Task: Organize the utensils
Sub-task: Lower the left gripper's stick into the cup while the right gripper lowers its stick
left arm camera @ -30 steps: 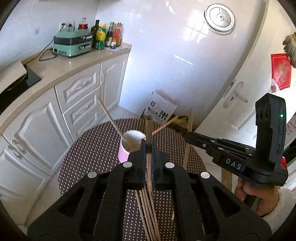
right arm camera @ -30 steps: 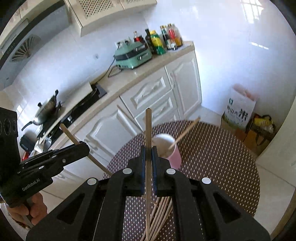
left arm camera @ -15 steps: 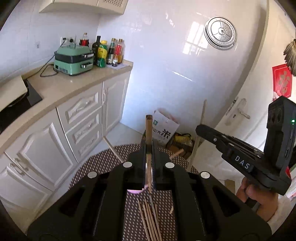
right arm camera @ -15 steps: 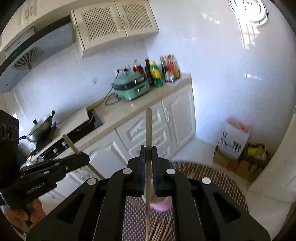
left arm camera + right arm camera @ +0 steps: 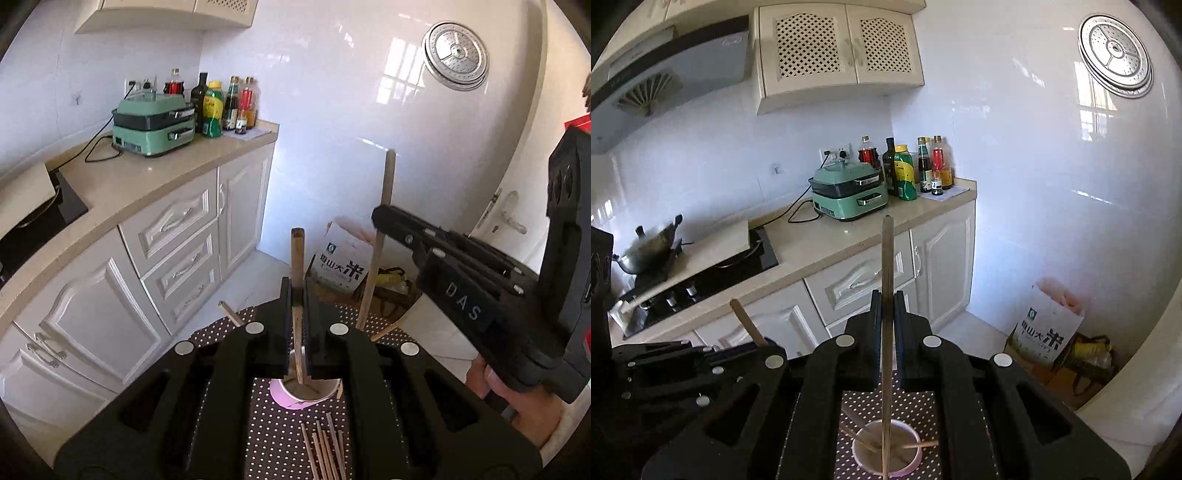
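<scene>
My left gripper [image 5: 297, 291] is shut on a wooden chopstick [image 5: 296, 254] that stands nearly upright. Its lower end hangs over the mouth of the pink cup [image 5: 291, 400] on the dotted mat [image 5: 266, 439]. My right gripper [image 5: 887, 299] is shut on a second chopstick [image 5: 886, 258], whose lower part crosses the pink cup [image 5: 912, 465] below. Two chopsticks lean inside that cup. Each gripper shows in the other's view: the right gripper [image 5: 380, 218] at the right, the left gripper [image 5: 768, 343] at the lower left. Several loose chopsticks [image 5: 325, 446] lie on the mat.
A counter [image 5: 155, 173] with white cabinets runs along the left, carrying a green cooker [image 5: 153, 127] and bottles [image 5: 221, 107]. A hob with a wok [image 5: 646, 251] sits further left. A paper bag [image 5: 1049, 325] and boxes stand on the floor by the white wall.
Both grippers have moved forward with their chopsticks held. The pink cup, earlier ahead of the fingertips, now lies beneath the jaws in both views, and more of the wall shows.
</scene>
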`<state>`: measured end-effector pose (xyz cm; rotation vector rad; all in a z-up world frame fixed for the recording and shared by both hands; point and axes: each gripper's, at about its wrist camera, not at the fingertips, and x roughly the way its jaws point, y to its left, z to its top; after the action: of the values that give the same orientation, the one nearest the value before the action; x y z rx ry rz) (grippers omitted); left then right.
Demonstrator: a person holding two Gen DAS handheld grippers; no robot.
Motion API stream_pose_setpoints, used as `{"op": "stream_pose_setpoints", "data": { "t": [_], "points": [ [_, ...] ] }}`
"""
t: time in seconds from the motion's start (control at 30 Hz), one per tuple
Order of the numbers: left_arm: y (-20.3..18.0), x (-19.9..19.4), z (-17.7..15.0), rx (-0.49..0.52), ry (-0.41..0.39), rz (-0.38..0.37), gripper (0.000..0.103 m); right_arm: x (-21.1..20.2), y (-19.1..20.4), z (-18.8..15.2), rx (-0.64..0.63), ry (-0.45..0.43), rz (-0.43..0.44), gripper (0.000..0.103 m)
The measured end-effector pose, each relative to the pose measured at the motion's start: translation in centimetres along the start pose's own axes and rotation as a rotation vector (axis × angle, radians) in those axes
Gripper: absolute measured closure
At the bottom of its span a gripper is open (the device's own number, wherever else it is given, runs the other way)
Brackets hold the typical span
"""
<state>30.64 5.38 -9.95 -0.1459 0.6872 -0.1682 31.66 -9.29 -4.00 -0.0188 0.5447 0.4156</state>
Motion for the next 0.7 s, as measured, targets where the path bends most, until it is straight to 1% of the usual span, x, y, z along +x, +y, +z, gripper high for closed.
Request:
{"op": "stream_pose_setpoints", "data": {
  "t": [0.13,0.3,0.5,0.7],
  "points": [
    [0.6,1.3,-1.1,-0.014,0.038,-0.005,0.098,0.8,-0.2,-0.3,0.012,-0.012,0.007,0.098],
    [0.5,2.0,-2.6,-0.016,0.069,-0.019,0.098,1.8,0.2,-0.7,-0.007,-0.02,0.02,0.098],
    [0.6,2.7,-3.8,-0.022,0.093,-0.024,0.098,3.2,0.8,-2.2,-0.044,0.041,0.051,0.098],
    [0.7,3.1,-4.4,-0.026,0.111,-0.016,0.098,3.3,0.6,-3.8,-0.051,0.092,0.068,0.098]
  ]
}}
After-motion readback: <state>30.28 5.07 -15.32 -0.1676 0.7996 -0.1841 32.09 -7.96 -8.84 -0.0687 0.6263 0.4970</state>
